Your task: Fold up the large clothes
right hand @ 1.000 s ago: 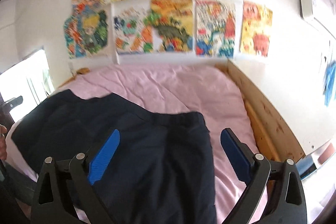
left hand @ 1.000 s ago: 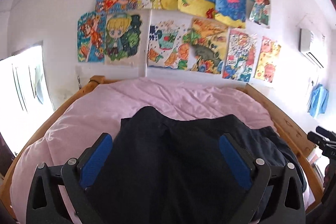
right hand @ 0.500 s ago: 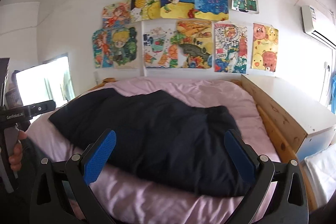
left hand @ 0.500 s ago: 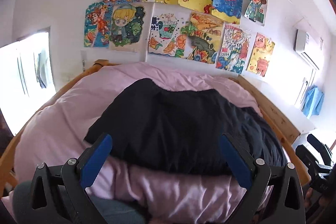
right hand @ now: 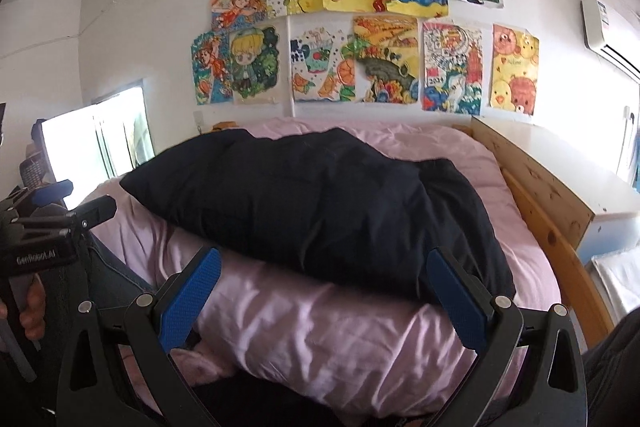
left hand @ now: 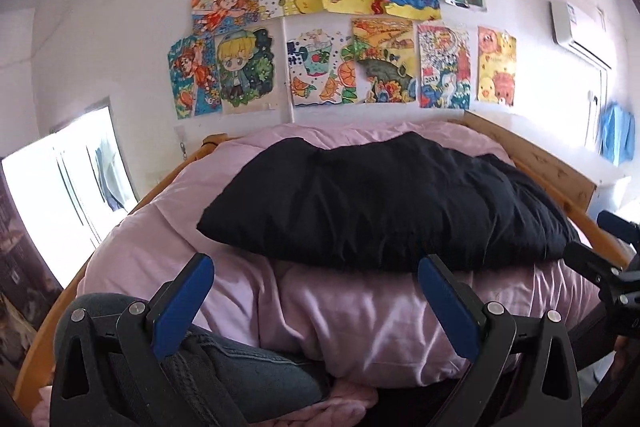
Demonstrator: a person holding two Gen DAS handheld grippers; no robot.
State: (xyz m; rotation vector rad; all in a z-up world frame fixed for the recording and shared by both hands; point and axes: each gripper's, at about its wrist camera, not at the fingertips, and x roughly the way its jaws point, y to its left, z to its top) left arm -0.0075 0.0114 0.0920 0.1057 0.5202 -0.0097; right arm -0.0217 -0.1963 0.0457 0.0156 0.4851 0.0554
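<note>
A large dark navy garment [left hand: 384, 203] [right hand: 320, 211] lies folded across the pink quilt [left hand: 360, 315] [right hand: 328, 331] on the bed. My left gripper [left hand: 316, 267] is open, held back from the near edge of the bed with nothing between its blue pads. Equally open and bare, my right gripper [right hand: 324, 263] hangs just short of the garment's near edge. The left gripper's body [right hand: 52, 223] appears at the left edge of the right wrist view, held by a hand [right hand: 32, 307].
A wooden bed frame [right hand: 540, 195] runs along the right side, with a white cabinet [right hand: 580, 187] behind it. Colourful drawings [left hand: 344, 27] cover the wall beyond the bed. A bright window [left hand: 68, 195] is on the left. A person's denim-clad leg [left hand: 240, 367] rests against the near edge.
Both grippers have pulled back and away from the garment. A second ago they were right over it; now the whole folded garment and the quilt's near edge are in view.
</note>
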